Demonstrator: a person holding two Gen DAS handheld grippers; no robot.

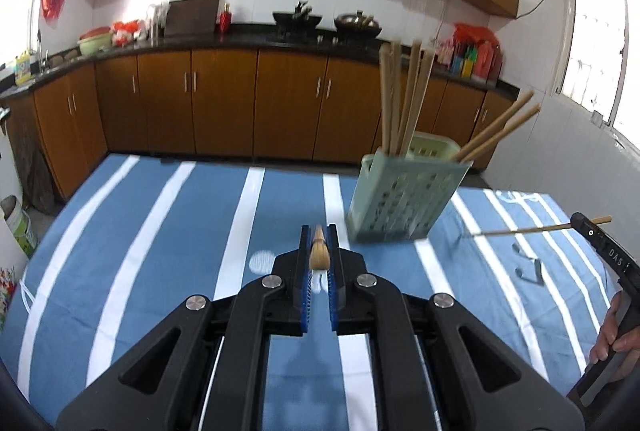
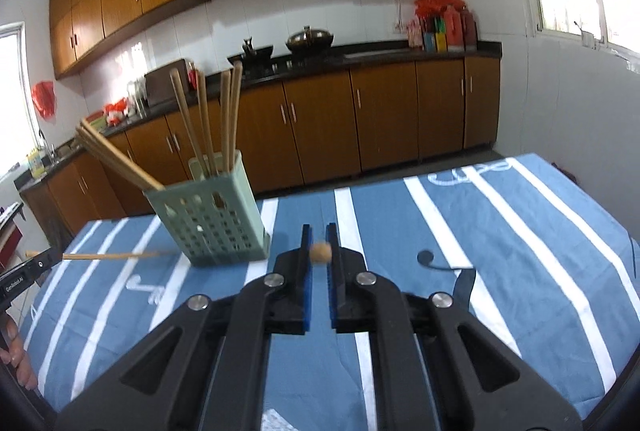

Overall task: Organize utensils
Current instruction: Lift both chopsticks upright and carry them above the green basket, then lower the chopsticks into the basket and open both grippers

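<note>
Gripping slender wooden chopsticks (image 1: 319, 247), perforated plastic holder (image 1: 404, 199) nearby

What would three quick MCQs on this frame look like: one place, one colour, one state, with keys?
1. Where does the utensil holder stand?
A. on the striped tablecloth
B. on the counter
C. on the floor

2. What colour is the holder?
A. red
B. pale green
C. black

3. What are the left tongs doing?
A. open and empty
B. shut on a chopstick
C. gripping the holder

Key: 1 A, its base sits on the cloth; 2 B, the perforated walls are pale green; 3 B, the wooden end shows between the blue pads. The right tongs likewise hold a chopstick.
</note>
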